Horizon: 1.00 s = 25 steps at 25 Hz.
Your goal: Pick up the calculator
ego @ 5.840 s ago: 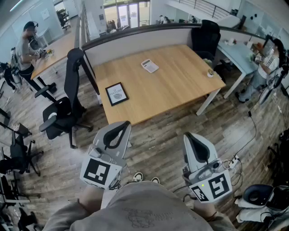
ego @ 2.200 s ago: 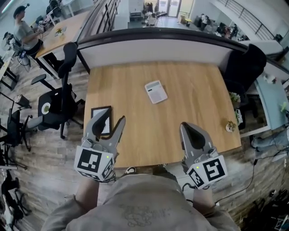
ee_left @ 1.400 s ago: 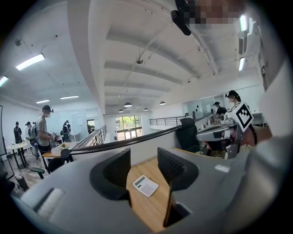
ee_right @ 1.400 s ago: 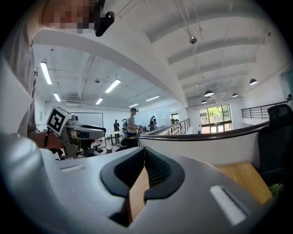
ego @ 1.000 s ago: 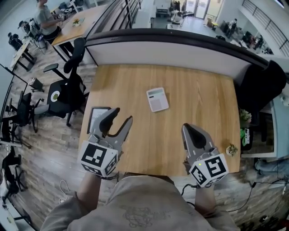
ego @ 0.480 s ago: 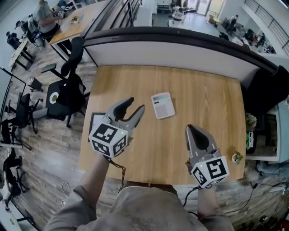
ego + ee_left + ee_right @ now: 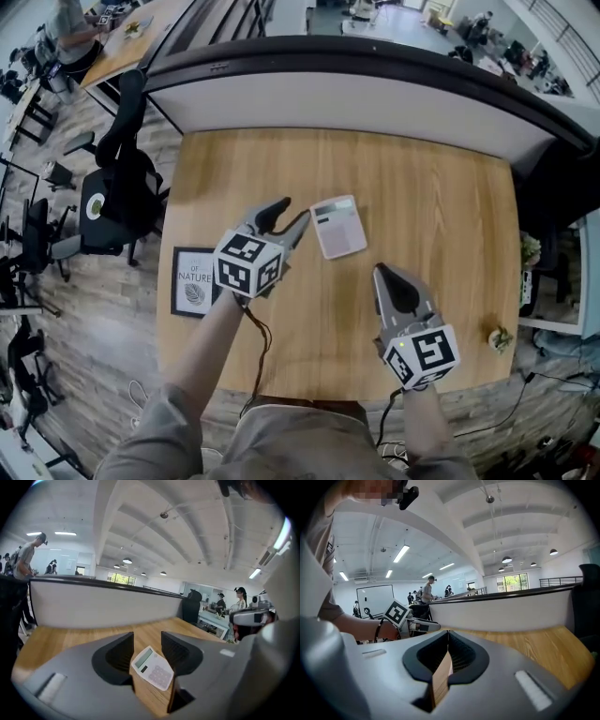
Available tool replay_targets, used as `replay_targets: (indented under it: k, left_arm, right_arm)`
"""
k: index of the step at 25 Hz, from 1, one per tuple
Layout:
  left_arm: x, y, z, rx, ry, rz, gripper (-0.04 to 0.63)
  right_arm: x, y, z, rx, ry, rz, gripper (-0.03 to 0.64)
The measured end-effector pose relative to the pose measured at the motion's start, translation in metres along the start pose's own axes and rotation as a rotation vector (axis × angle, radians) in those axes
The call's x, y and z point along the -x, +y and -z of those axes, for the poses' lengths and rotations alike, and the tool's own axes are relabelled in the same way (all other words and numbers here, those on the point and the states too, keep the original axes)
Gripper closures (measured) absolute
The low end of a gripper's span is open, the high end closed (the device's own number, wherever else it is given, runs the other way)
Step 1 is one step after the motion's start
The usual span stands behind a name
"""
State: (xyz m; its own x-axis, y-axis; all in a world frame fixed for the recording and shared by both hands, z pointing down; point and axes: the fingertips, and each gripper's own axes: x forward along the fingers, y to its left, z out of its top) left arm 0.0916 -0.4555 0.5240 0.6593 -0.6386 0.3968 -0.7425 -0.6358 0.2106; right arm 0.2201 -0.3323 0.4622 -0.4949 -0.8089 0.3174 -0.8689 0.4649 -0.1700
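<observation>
Left gripper [image 7: 289, 214], jaws apart, lines up just beside the flat white calculator [image 7: 337, 227] on the light wooden desk [image 7: 422, 187]. It is not yet gripped, so the lift remains (right gripper [image 7: 386, 277] hangs closed, empty).

White calculator [image 7: 337, 227], light wood-grain table [image 7: 441, 206], grey left gripper [image 7: 292, 212], grey right gripper [image 7: 382, 272], black-framed picture [image 7: 195, 280].

Framed picture [image 7: 195, 281] flat on wooden desk [image 7: 422, 206], left edge; black office chair [image 7: 117, 187] beside desk.

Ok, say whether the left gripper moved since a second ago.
Yes. The left gripper went forward, off the picture frame, up beside the calculator.
</observation>
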Motion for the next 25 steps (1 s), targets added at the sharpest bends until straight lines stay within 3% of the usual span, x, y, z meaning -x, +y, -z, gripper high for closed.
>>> replay_targets:
  k: [4,8,14,19,24,25]
  left_arm:
    - [-0.039,0.024,0.045,0.138,0.067,0.043,0.411]
    - [-0.063,0.04,0.084,0.166,0.138,0.04,0.41]
    - [-0.092,0.052,0.12,0.283,0.188,0.057,0.41]
    - [-0.116,0.05,0.136,0.331,0.218,0.095,0.41]
    - [-0.13,0.044,0.134,0.289,0.239,0.11,0.413]
    - [-0.131,0.041,0.135,0.285,0.246,0.116,0.438]
  right_arm:
    - [-0.025,-0.01,0.028,-0.04,0.051,0.013,0.606]
    - [-0.043,-0.013,0.057,-0.086,0.088,0.012,0.606]
    - [-0.059,-0.018,0.095,-0.131,0.15,0.02,0.606]
    - [-0.064,-0.024,0.109,-0.144,0.178,0.031,0.606]
    - [-0.059,-0.025,0.115,-0.155,0.192,0.027,0.605]
    - [-0.057,-0.025,0.115,-0.156,0.193,0.027,0.606]
